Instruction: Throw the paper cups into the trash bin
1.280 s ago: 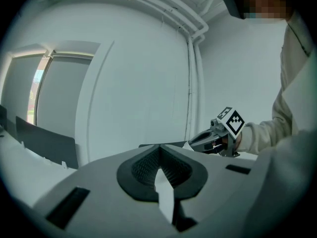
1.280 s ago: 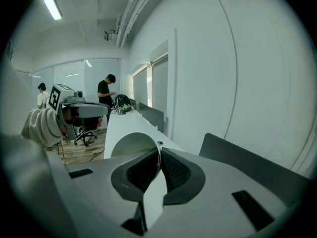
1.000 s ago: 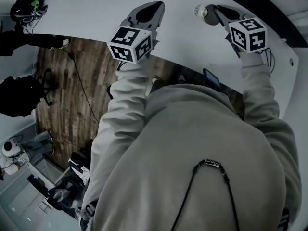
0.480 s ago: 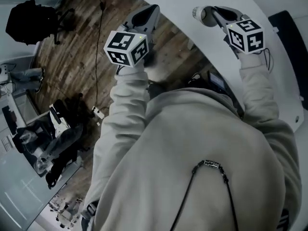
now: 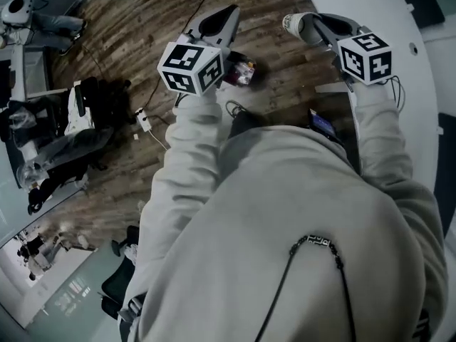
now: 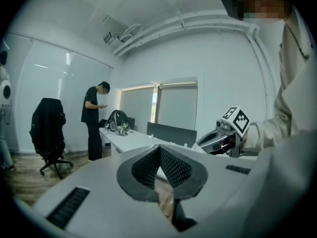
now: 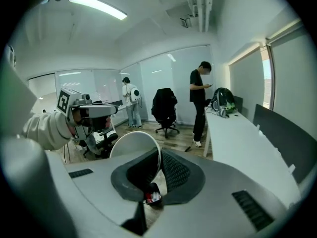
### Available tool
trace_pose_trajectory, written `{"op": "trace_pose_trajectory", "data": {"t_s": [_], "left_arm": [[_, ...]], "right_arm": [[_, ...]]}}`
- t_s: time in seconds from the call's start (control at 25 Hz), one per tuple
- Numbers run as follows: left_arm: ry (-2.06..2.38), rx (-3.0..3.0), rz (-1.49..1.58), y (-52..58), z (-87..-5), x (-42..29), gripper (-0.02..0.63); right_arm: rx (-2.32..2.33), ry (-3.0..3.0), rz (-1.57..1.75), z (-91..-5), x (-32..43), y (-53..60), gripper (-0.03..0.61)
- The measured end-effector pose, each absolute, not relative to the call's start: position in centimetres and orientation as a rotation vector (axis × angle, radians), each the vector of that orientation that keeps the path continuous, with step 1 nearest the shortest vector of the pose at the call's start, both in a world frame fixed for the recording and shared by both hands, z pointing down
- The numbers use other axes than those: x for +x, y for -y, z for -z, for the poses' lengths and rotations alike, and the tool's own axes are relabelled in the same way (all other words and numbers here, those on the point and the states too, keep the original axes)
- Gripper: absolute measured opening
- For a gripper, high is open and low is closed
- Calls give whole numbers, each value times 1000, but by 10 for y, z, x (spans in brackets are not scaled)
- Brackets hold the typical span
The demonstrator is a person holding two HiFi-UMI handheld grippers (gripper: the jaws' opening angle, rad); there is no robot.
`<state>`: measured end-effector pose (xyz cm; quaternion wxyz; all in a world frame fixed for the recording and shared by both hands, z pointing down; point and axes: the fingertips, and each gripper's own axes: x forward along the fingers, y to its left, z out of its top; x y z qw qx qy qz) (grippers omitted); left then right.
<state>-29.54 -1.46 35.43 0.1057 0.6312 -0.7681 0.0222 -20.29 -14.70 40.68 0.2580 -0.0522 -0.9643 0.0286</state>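
Note:
My right gripper [image 5: 312,20] is shut on a white paper cup [image 5: 293,24], which lies sideways with its mouth to the left. In the right gripper view the cup's wall [image 7: 130,148] is pinched between the jaws of my right gripper [image 7: 159,165]. Below, on the wooden floor, sits a small dark trash bin [image 5: 241,70] with colourful litter in it; it also shows far down between the jaws as the bin [image 7: 152,196]. My left gripper [image 5: 226,13] hangs just left of and above the bin. Its jaws are shut with nothing in them, as the left gripper [image 6: 160,155] shows.
The white table [image 5: 388,20] curves along the right. Cables and a power strip [image 5: 142,120] lie on the floor to the left, beside dark equipment [image 5: 92,105]. A person [image 7: 200,99] stands at a long white desk [image 7: 233,133]; a black office chair [image 7: 165,108] is nearby.
The view has swung from the white table to the wooden floor. Both grippers now hang over the floor, the cup still held, and the trash bin has come into sight.

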Motion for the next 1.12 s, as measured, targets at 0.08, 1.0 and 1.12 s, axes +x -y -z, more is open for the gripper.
{"op": "trace_pose_trajectory", "data": {"t_s": [0.08,1.0,1.12], "left_arm": [[2292,1816,-78,-14,-356,-325,2],[2376,1565,-45,-141,-391,-477,2],[2401,1524,-20,-140,-395,-486,2]], "right_arm": [[-204,2612,-63,-406,-242,121,40],[-529,2558,68,-406,-468,-3,40],[-565,2542,78,-411,-477,-2,40]]}}
